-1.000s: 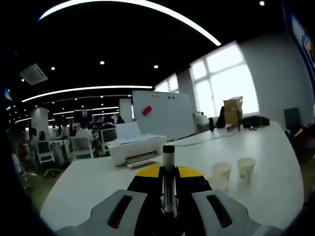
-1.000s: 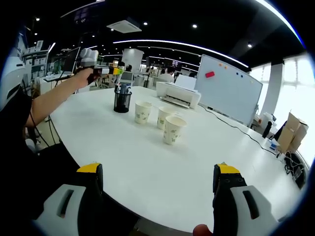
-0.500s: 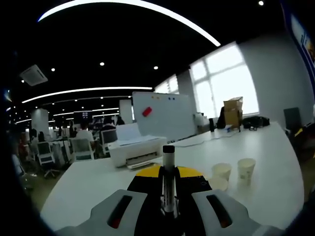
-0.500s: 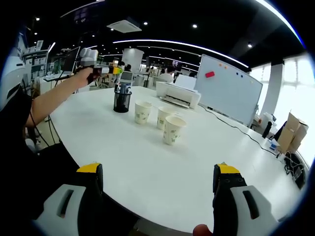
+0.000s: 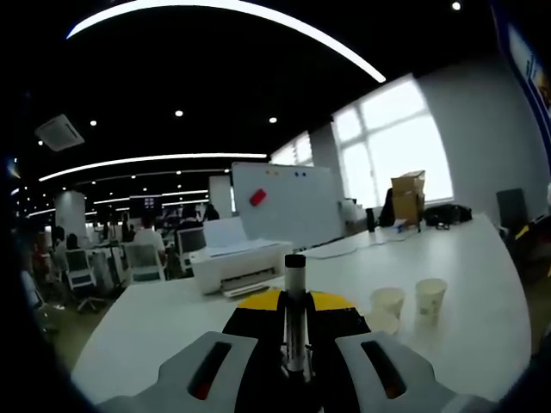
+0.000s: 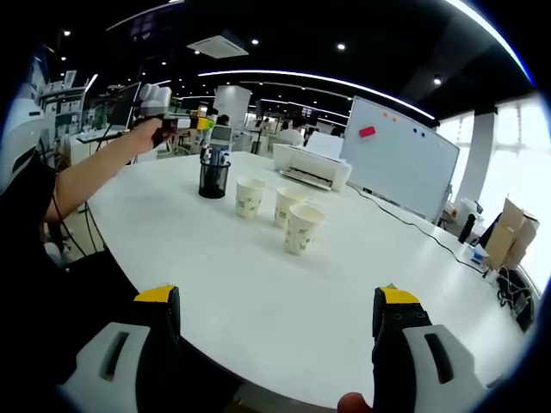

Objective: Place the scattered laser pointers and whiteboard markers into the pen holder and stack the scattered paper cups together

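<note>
My left gripper [image 5: 295,303] is shut on a whiteboard marker [image 5: 295,284], grey with a black cap, which points forward between the yellow-tipped jaws. Beyond it stand paper cups [image 5: 387,299], one [image 5: 430,297] further right. In the right gripper view the left gripper [image 6: 200,123], held by a person's hand, keeps the marker [image 6: 220,135] just above the black mesh pen holder [image 6: 213,176]. Three paper cups [image 6: 250,196] [image 6: 287,205] [image 6: 304,227] stand apart to the holder's right. My right gripper [image 6: 275,340] hangs open over the table's near edge with nothing between its jaws.
A white printer [image 6: 312,165] and a whiteboard [image 6: 400,155] stand at the far side of the white table [image 6: 258,275]. The person's arm [image 6: 86,176] stretches along the left. Cardboard boxes [image 6: 508,228] sit far right. A cable [image 6: 413,225] runs across the table.
</note>
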